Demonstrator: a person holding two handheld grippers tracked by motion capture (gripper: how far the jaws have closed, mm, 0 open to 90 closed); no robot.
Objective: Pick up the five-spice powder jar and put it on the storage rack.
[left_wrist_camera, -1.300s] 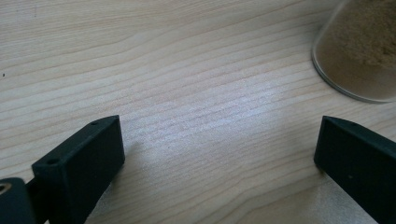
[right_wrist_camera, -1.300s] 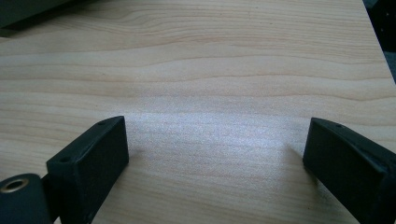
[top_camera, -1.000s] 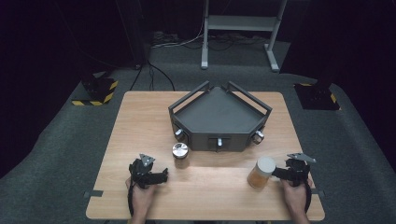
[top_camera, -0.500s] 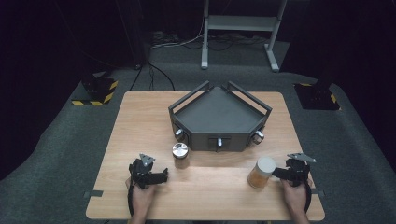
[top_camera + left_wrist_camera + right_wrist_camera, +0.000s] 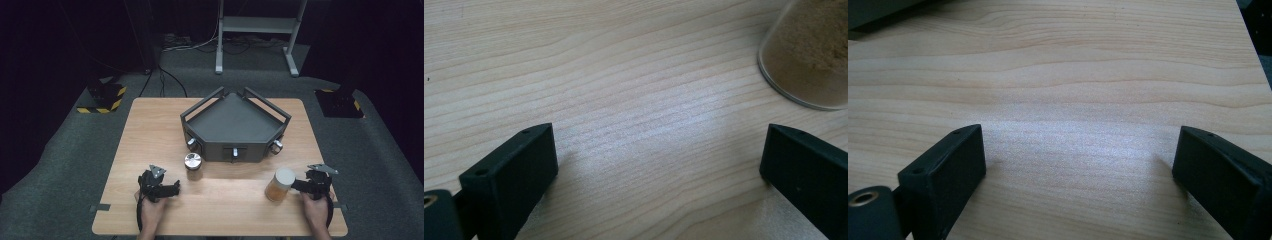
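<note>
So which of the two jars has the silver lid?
The small jar just in front of the tray, nearer the left gripper; the powder jar has a white lid.

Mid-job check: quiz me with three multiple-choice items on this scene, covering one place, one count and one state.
1. Where is the white-lidded jar?
A. in the tray
B. on the table, beside the right tool
C. on the floor

2. How many jars stand on the table?
A. one
B. two
C. four

3. How are the tools' jaws?
A. both open, nothing between them
B. both shut
C. left shut, right open

Key:
1 B: it stands on the table next to the right tool, while the tray is bare.
2 B: the white-lidded jar and the silver-lidded jar.
3 A: for both the left tool and the right tool, each gripper view shows jaws spread over bare wood.
</note>
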